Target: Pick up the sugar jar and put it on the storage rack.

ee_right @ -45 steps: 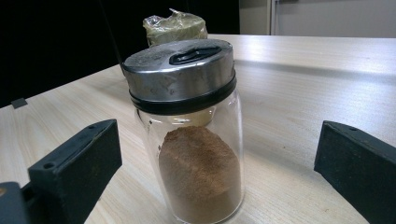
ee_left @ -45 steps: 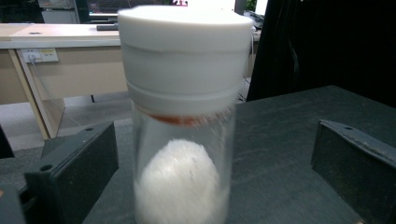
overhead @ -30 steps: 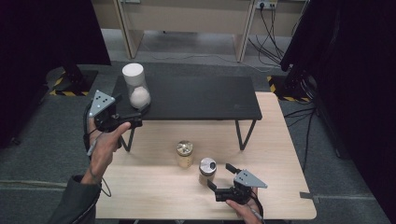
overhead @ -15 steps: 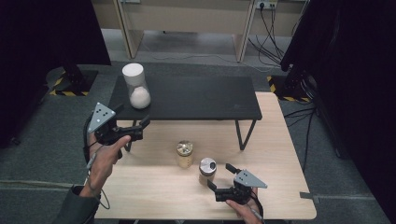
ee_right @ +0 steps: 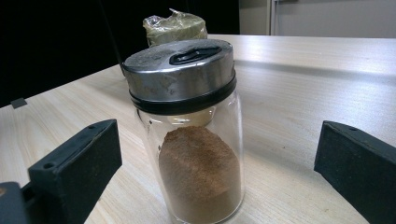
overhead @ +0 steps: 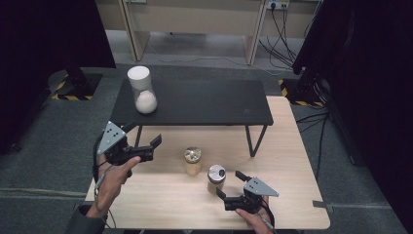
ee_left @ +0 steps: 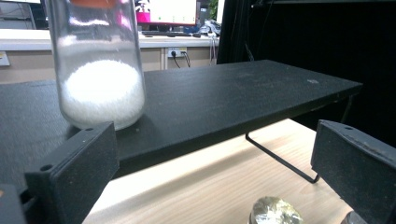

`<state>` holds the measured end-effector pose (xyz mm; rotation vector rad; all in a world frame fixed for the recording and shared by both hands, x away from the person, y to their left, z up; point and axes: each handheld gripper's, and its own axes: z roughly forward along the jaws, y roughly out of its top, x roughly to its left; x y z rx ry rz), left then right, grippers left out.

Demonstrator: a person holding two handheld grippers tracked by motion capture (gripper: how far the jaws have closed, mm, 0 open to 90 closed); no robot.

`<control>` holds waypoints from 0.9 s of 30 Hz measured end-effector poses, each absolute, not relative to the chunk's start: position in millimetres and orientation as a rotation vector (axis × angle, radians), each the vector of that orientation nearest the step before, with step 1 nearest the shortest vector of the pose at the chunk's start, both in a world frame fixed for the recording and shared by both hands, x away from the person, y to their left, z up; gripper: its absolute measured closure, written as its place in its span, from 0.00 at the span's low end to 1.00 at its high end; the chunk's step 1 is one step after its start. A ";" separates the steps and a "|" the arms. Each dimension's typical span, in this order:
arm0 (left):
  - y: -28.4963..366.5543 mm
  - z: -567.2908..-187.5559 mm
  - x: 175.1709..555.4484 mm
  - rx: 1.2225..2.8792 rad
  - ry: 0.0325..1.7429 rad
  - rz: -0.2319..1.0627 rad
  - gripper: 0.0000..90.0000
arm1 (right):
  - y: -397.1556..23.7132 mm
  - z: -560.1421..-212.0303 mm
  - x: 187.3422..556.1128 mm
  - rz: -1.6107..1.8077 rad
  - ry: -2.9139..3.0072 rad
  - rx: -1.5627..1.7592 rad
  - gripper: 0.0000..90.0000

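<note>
Left gripper (overhead: pixel 146 142): drawn back from the tall clear glass jar of white powder with a white lid (overhead: pixel 141 90), which it had been up against a second ago, and now hanging off the near left edge of the low black shelf (overhead: pixel 204 102), jaws wide and holding nothing; jar upright, long axis vertical, on the shelf's left end; its lid cut off in the left gripper view. Right gripper (overhead: pixel 231 184): unmoved, jaws wide either side of the small clear glass shaker of brown powder with a steel cap (overhead: pixel 215 178), not touching it; shaker upright on the pale wooden table (overhead: pixel 287 161); foil-topped short jar (overhead: pixel 192 160) just behind, largely hidden in the right gripper view.
</note>
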<state>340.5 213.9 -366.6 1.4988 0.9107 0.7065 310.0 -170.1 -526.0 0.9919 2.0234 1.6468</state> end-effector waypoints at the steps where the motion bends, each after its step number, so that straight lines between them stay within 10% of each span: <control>1: 213.8 -368.5 339.6 1.501 0.907 0.708 0.00 | -170.1 -526.0 310.0 1.647 2.024 0.991 0.01; 27: 204.7 -429.7 325.0 1.519 0.861 0.705 0.00 | -170.4 -526.1 310.3 1.648 2.022 0.992 0.01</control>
